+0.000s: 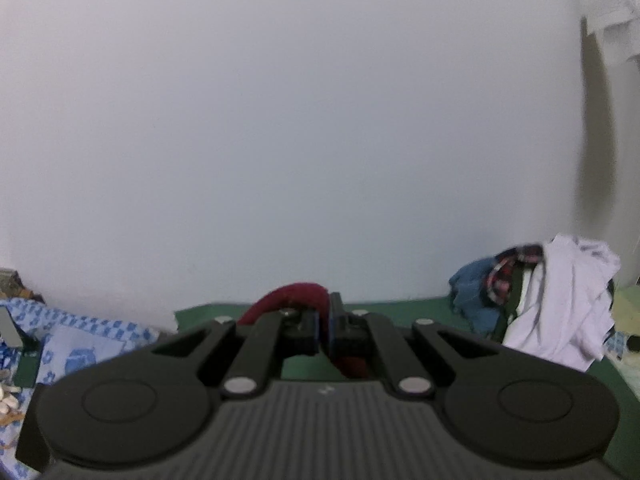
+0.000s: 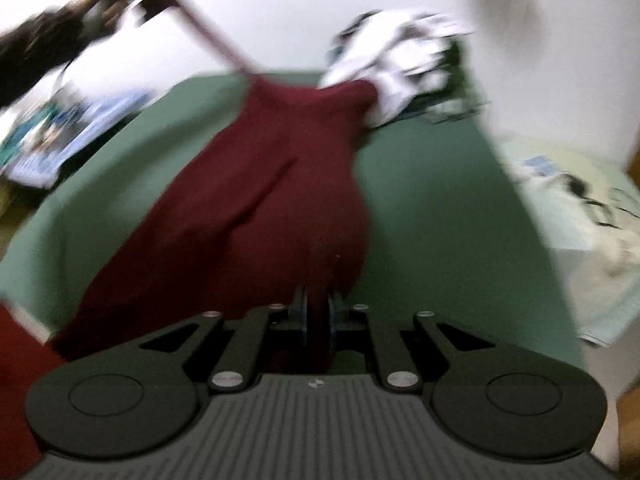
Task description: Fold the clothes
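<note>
The maroon garment [image 2: 256,200] hangs stretched between the two grippers above the green surface [image 2: 432,208], which may be a bed or a covered counter; I cannot tell which. Its lower folds trail down toward the near left edge of that green surface. The right gripper [image 2: 318,312] has its jaws pinching a thin bunch of the maroon cloth. The left gripper [image 1: 325,326] has its jaws pressed together on another edge, and a roll of the cloth arches over its tip. In the right wrist view the left gripper sits high and to the left of the garment, with a taut strip of cloth running up to it and a hand behind it, all blurred.

The step in hand looks like spreading the garment out before laying it flat. To do it well, both pinches should hold firm while the hands draw apart until the top edge runs straight. The cloth should then come down on the bare green area in front of the pile of unfolded clothes [image 1: 552,300], which lies at the far right of the garment. One corner of the maroon cloth seems to touch that pile, so a snag there is likely.
</note>
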A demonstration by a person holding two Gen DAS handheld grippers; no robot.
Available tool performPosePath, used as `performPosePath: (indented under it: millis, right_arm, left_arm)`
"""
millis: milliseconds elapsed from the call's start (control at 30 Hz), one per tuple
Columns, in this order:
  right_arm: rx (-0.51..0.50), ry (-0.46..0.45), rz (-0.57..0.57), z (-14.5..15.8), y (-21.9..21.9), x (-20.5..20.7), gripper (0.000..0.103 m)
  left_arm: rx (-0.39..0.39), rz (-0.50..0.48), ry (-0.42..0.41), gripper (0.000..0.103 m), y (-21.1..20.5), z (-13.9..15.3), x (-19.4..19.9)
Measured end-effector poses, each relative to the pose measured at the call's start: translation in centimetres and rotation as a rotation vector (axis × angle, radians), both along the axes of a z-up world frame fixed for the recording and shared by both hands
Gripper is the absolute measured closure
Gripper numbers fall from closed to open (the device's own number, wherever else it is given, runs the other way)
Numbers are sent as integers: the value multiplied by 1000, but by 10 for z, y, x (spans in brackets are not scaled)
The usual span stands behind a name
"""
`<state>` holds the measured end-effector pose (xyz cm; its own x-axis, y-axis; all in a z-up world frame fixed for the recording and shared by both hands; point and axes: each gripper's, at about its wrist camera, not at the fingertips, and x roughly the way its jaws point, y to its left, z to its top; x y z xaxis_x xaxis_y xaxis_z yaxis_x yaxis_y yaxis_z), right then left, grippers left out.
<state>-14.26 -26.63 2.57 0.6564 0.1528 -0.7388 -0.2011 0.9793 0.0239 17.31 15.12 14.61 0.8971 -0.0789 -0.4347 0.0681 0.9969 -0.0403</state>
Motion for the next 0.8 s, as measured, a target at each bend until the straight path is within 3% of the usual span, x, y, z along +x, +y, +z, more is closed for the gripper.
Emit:
performPosePath:
  millis: [133, 200, 333, 467, 533, 667, 800]
  right_arm:
    - [108, 149, 140, -30, 30, 9, 90]
    - [161, 173, 166, -31, 31, 7, 90]
    - [198, 78, 52, -12, 3, 11, 89]
    - [176, 13, -60, -18, -3, 24, 86]
    - [159, 38, -93, -36, 5, 37, 86]
    - [109, 83, -116, -51, 6, 52, 96]
    - [129, 14, -150, -32, -4, 77, 84]
  left_arm:
    - [13, 42, 47, 102, 11, -21, 3]
    - [18, 69, 66, 102, 19, -29, 4]
    - [6, 77, 78, 102, 26, -33, 5]
    - [21, 41, 63, 102, 17, -34, -6]
    - [25, 36, 46, 102, 13, -33, -12]
    - [25, 52, 28, 102, 21, -27, -22]
    - [21, 74, 20, 102, 29, -25, -33]
